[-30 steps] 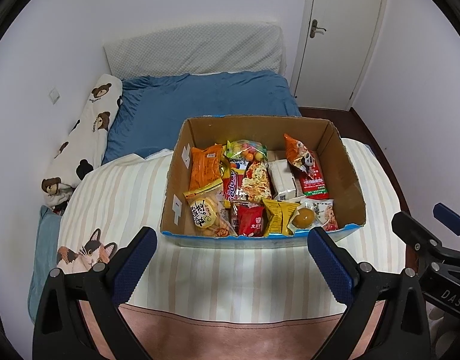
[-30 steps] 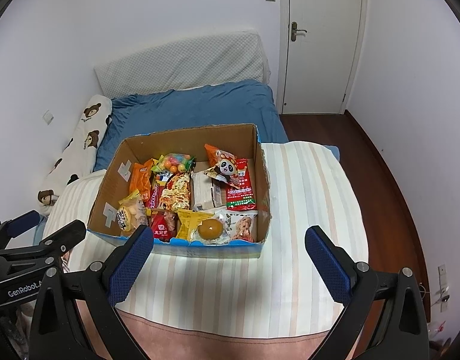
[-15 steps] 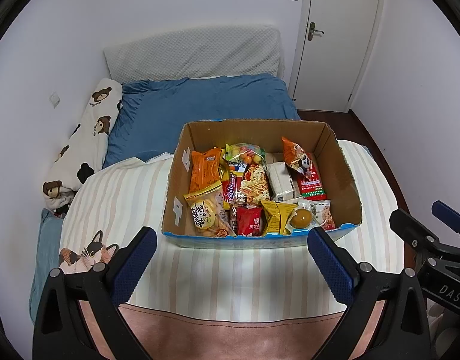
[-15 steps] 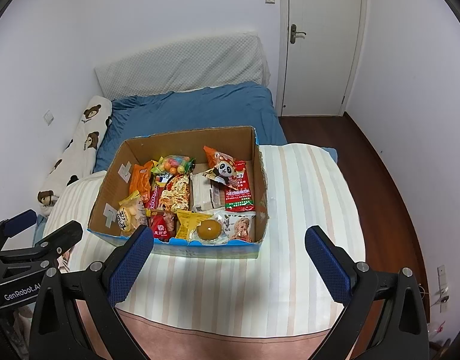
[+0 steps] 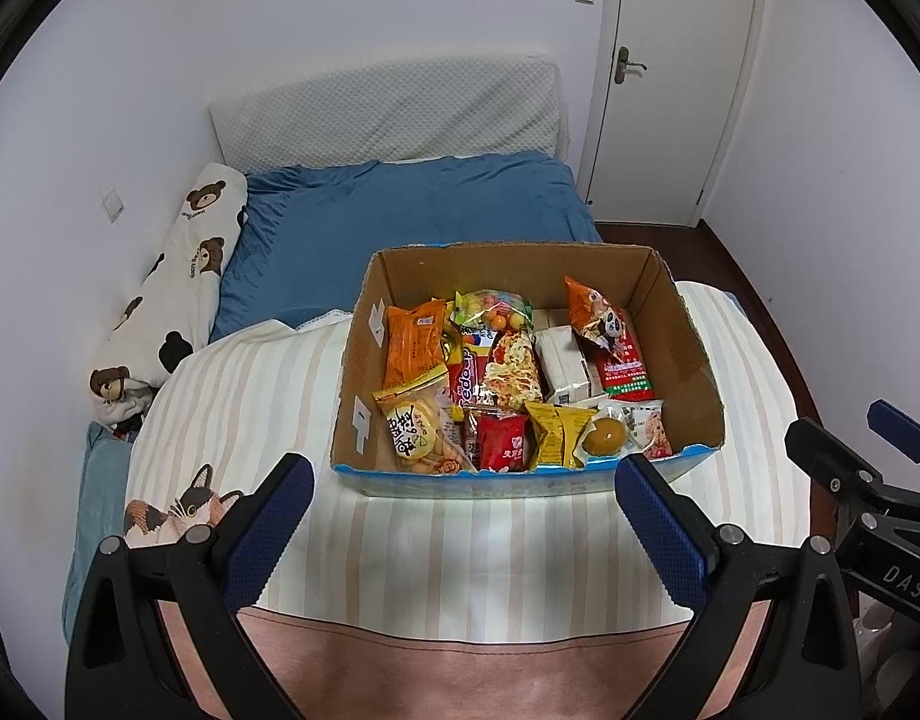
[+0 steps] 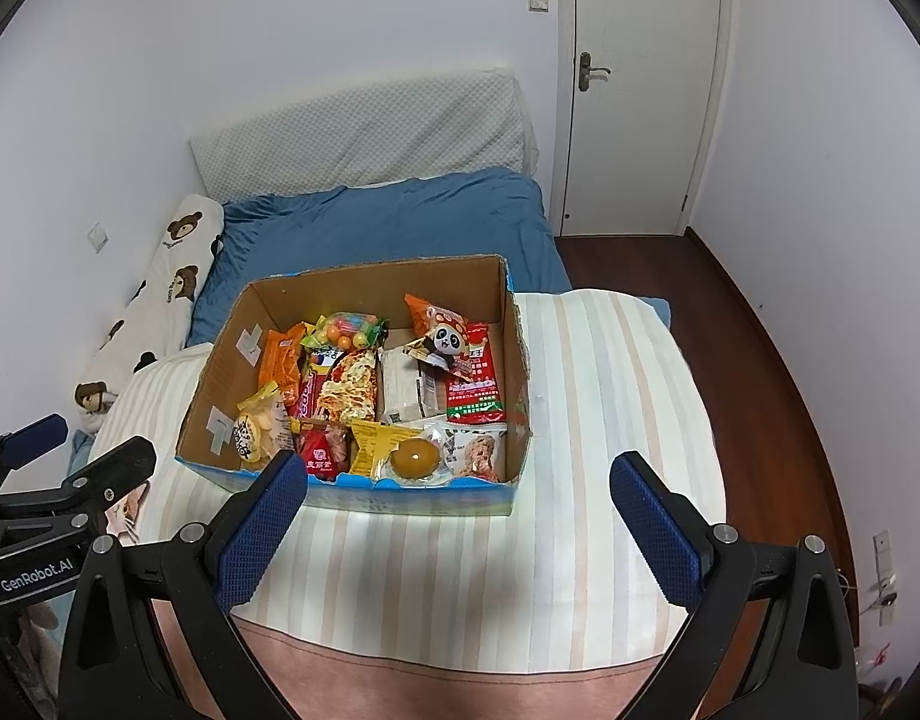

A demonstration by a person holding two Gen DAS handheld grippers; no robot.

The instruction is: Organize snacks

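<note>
Cardboard forms the open box [image 5: 694,354] that sits on the striped blanket [image 5: 250,396] at the foot of the bed [image 5: 412,210], with all the snacks lying inside it. Far left, a bear-print pillow [image 5: 178,294] lies along the wall, and a cat print [image 5: 178,510] shows at the blanket's near left edge. Over the blanket in front of the box, the left tool [image 5: 463,525] is spread wide with nothing between its blue pads. Inside the box, from left to right: an orange packet [image 5: 413,345] above a yellow bag of biscuits [image 5: 418,432], a bag of coloured candy balls [image 5: 496,315], a red packet [image 5: 501,441], a yellow packet [image 5: 556,426], a round golden cake in clear wrap [image 5: 605,435], and a panda-print packet [image 5: 598,318] resting on a red sachet [image 5: 625,369]. The right tool [image 6: 457,519] hangs near the box's front edge, equally wide apart and holding nothing. A white door [image 6: 640,84] stands at the far right.
</note>
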